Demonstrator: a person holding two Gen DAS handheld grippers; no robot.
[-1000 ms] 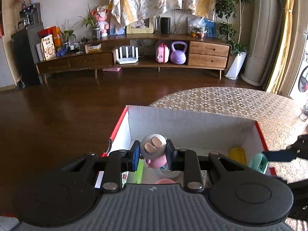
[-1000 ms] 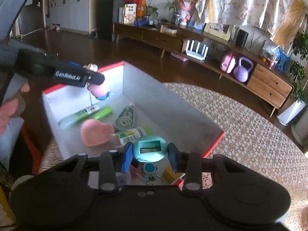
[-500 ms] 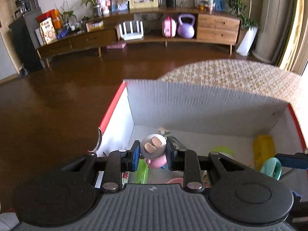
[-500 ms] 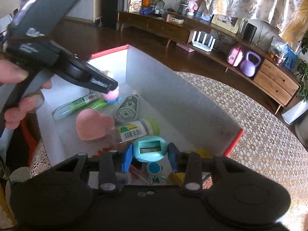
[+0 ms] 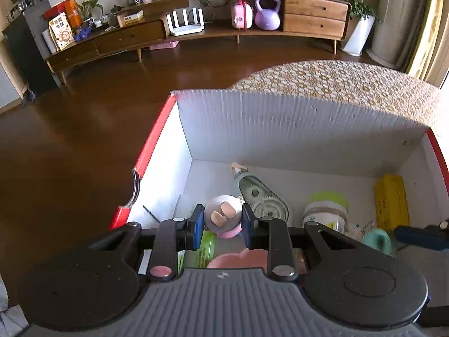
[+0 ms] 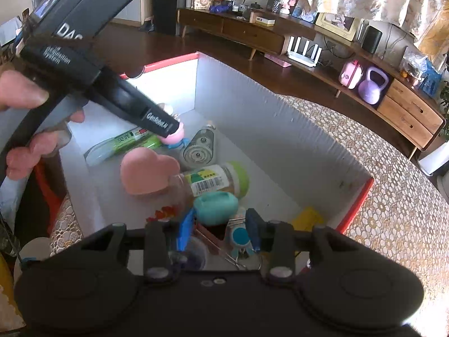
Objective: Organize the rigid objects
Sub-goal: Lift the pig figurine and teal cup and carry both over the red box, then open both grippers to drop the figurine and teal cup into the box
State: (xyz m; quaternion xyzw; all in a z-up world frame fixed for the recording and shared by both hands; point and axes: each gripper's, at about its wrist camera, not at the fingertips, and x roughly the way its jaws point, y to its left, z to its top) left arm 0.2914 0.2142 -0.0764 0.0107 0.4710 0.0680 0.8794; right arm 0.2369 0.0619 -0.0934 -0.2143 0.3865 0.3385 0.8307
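- On the table with the patterned cloth [image 6: 393, 196] stands a white box [image 5: 294, 123] with red edges; its near inside is crowded with small things, while the far floor strip is bare.
- Down inside the box, the left gripper [image 5: 223, 221] is clenched on a small pink toy [image 5: 224, 217]; from the right wrist view the same toy [image 6: 174, 137] hangs just above the box floor, near the left wall, with the person's hand [image 6: 25, 118] around the tool's handle.
- Lower right in the box, the right gripper [image 6: 219, 230] has its jaws opening; the teal case [image 6: 214, 206] lies just ahead of the fingertips, and the pads do not press it.
- A pink heart-shaped piece [image 6: 147, 170] lies near the box's middle, touching the jar.
- A clear jar with a green lid [image 6: 213, 181] lies on its side beside the heart, its barcode label facing up.
- A green tube [image 6: 123, 143] lies along the left side, just under the held toy.
- A correction tape roller [image 6: 199, 147] lies beyond the heart, next to the toy.
- A yellow block [image 5: 391, 199] rests against the right wall.
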